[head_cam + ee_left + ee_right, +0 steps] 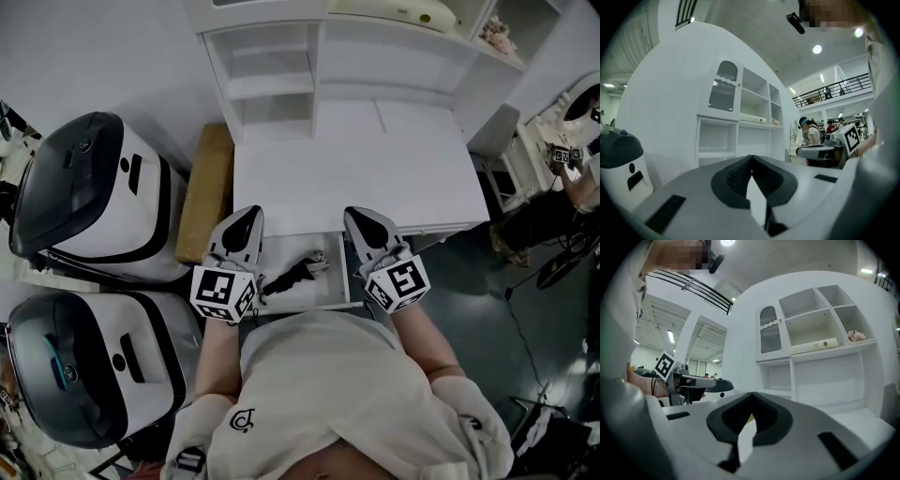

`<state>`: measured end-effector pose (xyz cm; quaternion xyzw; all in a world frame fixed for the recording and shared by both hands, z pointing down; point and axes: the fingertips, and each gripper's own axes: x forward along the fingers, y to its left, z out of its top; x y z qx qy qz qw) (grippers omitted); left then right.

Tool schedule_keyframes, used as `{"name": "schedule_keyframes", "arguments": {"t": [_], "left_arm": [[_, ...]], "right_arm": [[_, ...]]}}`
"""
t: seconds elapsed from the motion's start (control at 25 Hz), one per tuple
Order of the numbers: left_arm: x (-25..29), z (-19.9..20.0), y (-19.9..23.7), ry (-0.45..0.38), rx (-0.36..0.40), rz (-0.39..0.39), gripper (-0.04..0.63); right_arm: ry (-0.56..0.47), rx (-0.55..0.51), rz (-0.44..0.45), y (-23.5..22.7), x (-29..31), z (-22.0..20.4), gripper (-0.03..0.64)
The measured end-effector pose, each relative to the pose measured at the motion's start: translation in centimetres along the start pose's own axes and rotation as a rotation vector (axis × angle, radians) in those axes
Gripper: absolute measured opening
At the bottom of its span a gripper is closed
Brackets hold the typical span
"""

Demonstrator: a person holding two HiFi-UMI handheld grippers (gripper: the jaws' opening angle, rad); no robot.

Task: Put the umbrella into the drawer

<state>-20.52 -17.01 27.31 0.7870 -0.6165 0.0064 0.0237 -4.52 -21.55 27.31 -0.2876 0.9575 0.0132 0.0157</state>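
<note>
Folded umbrella point(292, 274): lies in the open drawer point(323, 289), long axis diagonal, near-left to far-right. Left gripper point(247, 216), right gripper point(357, 216): jaws pressed together, empty, flanking the drawer.

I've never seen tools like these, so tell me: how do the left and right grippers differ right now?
The left gripper flanks the open drawer on its left, the right gripper on its right. The umbrella in the drawer lies nearer the left gripper than the right. Both are shut, empty and point toward the desk.

Dark folded umbrella point(292, 273) lies slantwise inside the open white drawer point(323, 289)
</note>
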Motion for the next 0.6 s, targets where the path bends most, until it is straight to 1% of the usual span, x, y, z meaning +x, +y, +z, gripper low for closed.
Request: {"name": "schedule_keyframes", "arguments": {"t": [0.2, 0.6], "left_arm": [[0.11, -0.4, -0.33, 0.012, -0.004, -0.007, 0.012], [0.22, -0.51, -0.5, 0.017, -0.007, -0.004, 0.012]], "right_arm": [[0.002, 0.021, -0.007, -0.04, -0.29, -0.36, 0.003], [-0.002, 0.025, -0.012, 0.48, -0.26, -0.17, 0.003]]}}
